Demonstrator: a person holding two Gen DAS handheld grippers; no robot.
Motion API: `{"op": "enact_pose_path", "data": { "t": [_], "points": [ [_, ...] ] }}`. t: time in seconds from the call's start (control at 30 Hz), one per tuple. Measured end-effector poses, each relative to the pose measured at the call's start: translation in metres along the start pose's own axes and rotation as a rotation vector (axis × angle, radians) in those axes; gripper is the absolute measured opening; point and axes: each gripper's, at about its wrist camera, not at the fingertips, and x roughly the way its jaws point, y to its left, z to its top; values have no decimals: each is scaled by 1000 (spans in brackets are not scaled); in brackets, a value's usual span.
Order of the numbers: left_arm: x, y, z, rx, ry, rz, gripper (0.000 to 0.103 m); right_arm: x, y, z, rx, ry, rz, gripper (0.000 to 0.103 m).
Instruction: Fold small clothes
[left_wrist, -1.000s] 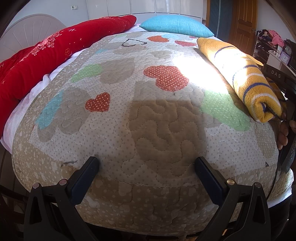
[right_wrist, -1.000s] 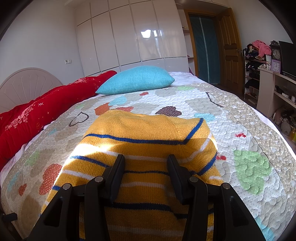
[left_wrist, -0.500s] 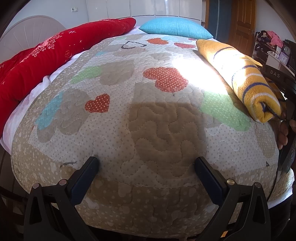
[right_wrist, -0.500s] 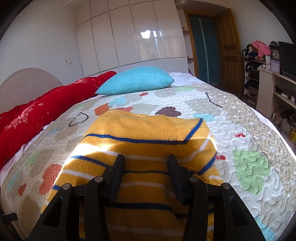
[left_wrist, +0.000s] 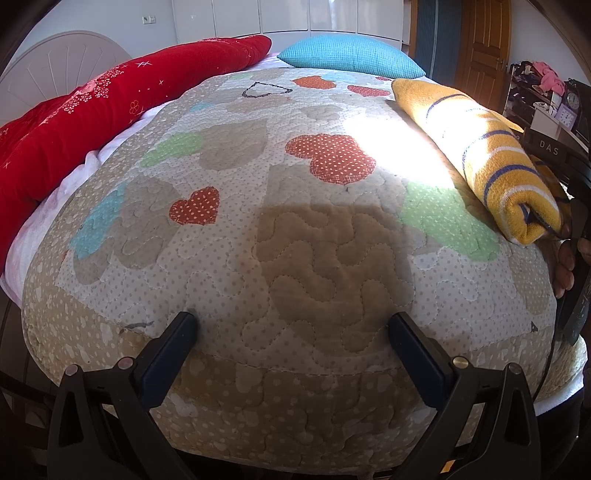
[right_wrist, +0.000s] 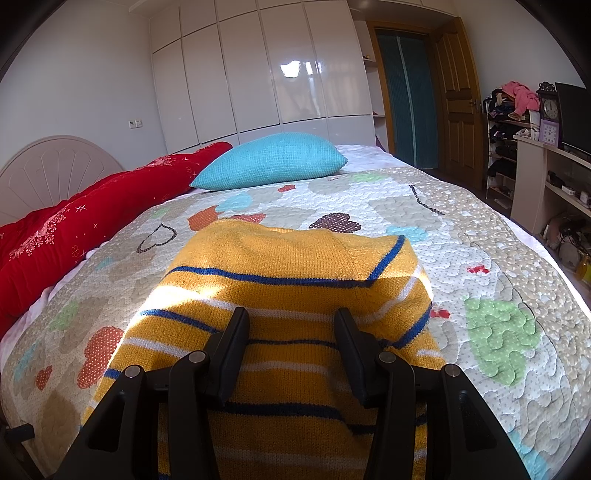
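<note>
My left gripper hangs open above the bare heart-patterned quilted bedspread. My right gripper hovers with jaws parted over the folded yellow knitted sweater with blue and white stripes; I cannot tell whether they touch it. Beyond lie a turquoise textured pillow and a red embroidered duvet.

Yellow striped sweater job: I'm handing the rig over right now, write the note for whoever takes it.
Left gripper: open, empty, poised over the bare quilt near the bed's front edge.
Right gripper: jaws part open over the yellow striped sweater, fingers either side of the knit; whether they pinch it cannot be told.
Sweater lies on the quilt in front of the blue pillow, already doubled into a long bundle.
Left: probably finish the fold and let go, if more folds are wanted.
</note>
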Motion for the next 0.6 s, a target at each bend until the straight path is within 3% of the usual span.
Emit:
{"op": "enact_pose_path", "data": {
  "t": [0.6],
  "points": [
    [0, 1, 0, -1, -2, -2, 103, -1, 0, 0, -3, -1, -4, 51]
  ]
}}
